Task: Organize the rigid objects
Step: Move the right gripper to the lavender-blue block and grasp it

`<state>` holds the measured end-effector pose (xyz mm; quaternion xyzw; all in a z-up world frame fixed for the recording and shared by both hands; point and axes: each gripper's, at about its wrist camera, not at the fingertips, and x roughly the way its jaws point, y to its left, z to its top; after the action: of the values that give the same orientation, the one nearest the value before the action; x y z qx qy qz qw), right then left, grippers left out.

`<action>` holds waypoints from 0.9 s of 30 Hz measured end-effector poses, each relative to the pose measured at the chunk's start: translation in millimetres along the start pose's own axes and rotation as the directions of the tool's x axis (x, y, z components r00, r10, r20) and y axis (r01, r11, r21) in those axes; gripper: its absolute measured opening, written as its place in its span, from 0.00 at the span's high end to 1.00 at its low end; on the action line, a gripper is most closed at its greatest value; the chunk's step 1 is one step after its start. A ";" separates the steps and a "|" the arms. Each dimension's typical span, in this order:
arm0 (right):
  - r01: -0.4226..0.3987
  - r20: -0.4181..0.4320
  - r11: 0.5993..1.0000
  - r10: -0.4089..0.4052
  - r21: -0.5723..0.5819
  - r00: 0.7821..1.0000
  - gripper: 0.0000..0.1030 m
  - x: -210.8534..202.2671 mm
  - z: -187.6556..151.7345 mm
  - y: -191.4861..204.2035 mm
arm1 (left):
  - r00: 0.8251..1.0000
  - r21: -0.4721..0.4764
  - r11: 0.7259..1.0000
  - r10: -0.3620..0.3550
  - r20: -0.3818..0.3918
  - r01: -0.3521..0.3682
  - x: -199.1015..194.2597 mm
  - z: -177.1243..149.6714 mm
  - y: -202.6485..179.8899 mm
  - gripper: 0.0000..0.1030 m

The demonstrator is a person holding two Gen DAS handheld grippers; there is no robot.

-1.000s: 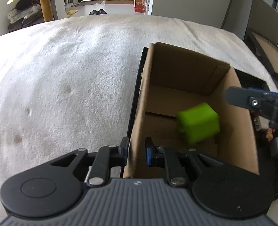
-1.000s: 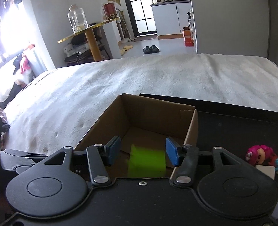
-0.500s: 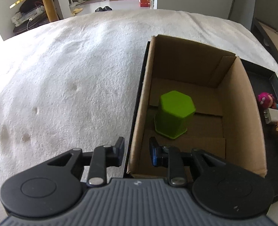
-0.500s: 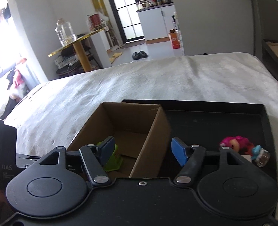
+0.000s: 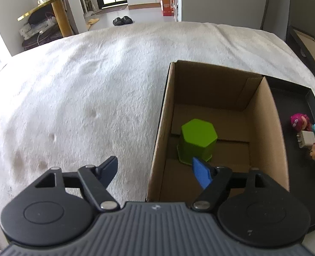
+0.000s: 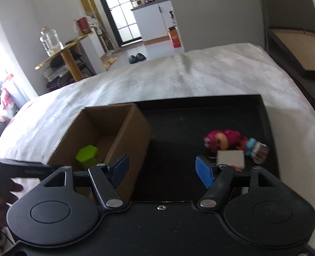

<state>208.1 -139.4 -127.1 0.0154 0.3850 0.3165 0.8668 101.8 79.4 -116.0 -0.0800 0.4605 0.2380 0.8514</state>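
Since earlier frame: green cup [image 5: 197, 143] out of right gripper [image 6: 160, 169], now standing upside down on floor of cardboard box [image 5: 262, 115]. Left gripper [image 5: 155, 171] off box's near wall; jaws opening, wide apart, nothing between pads, straddling wall from above. Right gripper swung right over black tray [image 6: 200, 106]; jaws opening, apart, empty. Box sits in tray's left end on white blanket [image 5: 83, 89]. Pink toy [image 6: 218, 141], white block [image 6: 231, 159], small blue toy [image 6: 251, 145] clustered on tray, right of box.
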 end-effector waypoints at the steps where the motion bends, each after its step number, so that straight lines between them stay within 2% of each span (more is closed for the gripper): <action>1: 0.008 -0.005 1.000 -0.008 0.006 1.000 0.33 -0.4 -3.0 -4.6 | 1.000 0.003 1.000 -0.002 0.000 0.002 -1.5 1.2 -1.7 0.25; 11: 0.099 -0.049 0.991 -0.094 0.095 0.994 0.31 -1.6 -20.3 -47.1 | 1.000 0.046 0.999 0.016 0.016 -0.017 -5.9 6.7 -24.9 0.21; 13: 0.135 -0.053 0.987 -0.131 0.091 0.990 0.25 -0.5 -23.0 -53.3 | 1.000 0.057 0.998 0.019 0.014 -0.020 -6.7 6.6 -29.8 0.20; 15: 0.160 -0.051 0.983 -0.156 0.087 0.986 0.22 -0.9 -26.3 -59.6 | 1.000 0.067 0.997 0.028 0.009 -0.028 -6.9 5.4 -33.9 0.20; 27: 0.218 -0.072 0.973 -0.213 0.070 0.974 0.21 16.3 -42.8 -83.4 | 0.998 0.142 0.988 0.060 -0.016 -0.057 -4.2 4.4 -60.9 0.18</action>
<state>232.1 -206.2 -190.4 -0.0028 0.4241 0.2058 0.8819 132.3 26.3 -115.1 -0.0083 0.4872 0.2286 0.8428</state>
